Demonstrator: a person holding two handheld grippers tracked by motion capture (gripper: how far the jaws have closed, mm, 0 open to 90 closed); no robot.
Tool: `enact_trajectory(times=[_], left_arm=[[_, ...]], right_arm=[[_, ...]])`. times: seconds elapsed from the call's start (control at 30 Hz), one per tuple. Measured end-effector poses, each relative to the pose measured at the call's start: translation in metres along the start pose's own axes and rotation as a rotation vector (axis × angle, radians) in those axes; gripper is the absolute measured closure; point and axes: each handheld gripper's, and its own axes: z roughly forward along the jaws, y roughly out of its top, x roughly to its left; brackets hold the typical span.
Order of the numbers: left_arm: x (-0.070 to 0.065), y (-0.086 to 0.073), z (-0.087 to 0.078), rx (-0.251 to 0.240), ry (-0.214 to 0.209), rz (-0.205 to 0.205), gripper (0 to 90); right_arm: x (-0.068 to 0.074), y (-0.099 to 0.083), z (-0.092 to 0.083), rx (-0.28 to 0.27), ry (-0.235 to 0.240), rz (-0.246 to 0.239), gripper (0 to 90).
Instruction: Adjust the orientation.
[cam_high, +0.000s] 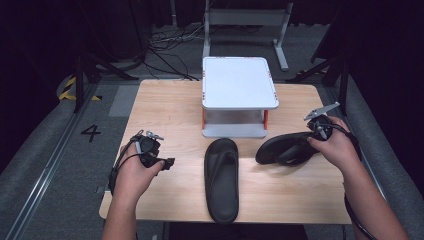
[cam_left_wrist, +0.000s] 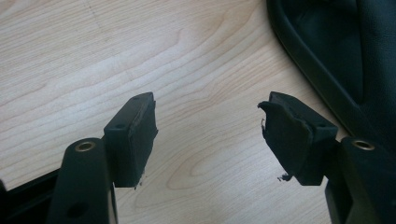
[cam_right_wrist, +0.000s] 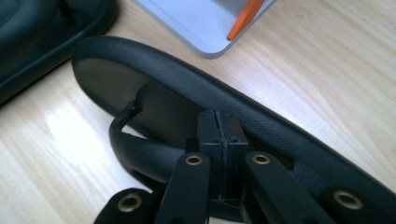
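Two black sandals are on the wooden table (cam_high: 165, 107). One sandal (cam_high: 221, 180) lies flat at the middle front, and its edge (cam_left_wrist: 345, 56) fills the top right of the left gripper view. The other sandal (cam_high: 287, 148) is tipped up on its side at the right. My right gripper (cam_high: 306, 143) is shut on it, with the pads pressed together near the strap (cam_right_wrist: 140, 149) in the right gripper view. My left gripper (cam_high: 170, 162) hovers open to the left of the flat sandal. Nothing but bare wood shows between its pads (cam_left_wrist: 135, 135).
A white two-level stand (cam_high: 239, 82) with orange legs (cam_right_wrist: 243, 18) sits at the back middle of the table, just behind both sandals. The flat sandal's edge (cam_right_wrist: 42, 32) lies close to the held one. Cables and metal frames lie on the floor beyond the table.
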Motion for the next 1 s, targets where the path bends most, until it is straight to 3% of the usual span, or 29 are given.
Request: enact_trajectory(times=[0.3,0.43,0.63,0.8,0.87,1.0], left_arm=[[-0.003,0.002,0.008,0.018,-0.007,0.013,34.7],[-0.005,0.003,0.011,0.019,-0.007,0.016,34.7],[-0.007,0.004,0.013,0.030,-0.012,0.027,34.7],[-0.008,0.004,0.013,0.030,-0.013,0.028,34.7],[-0.008,0.005,0.014,0.029,-0.010,0.025,34.7],[-0.013,0.007,0.019,0.047,-0.015,0.036,34.4]], right_arm=[[-0.009,0.024,0.019,0.027,-0.049,-0.017,90.0],[-0.012,0.030,0.025,0.010,-0.065,-0.024,90.0],[-0.011,0.029,0.021,-0.054,-0.072,-0.023,90.0],[-0.004,0.018,0.010,-0.035,-0.052,-0.039,89.6],[0.002,0.009,0.002,-0.016,-0.023,-0.066,84.2],[0.015,-0.009,0.001,0.049,0.026,-0.179,58.5]])
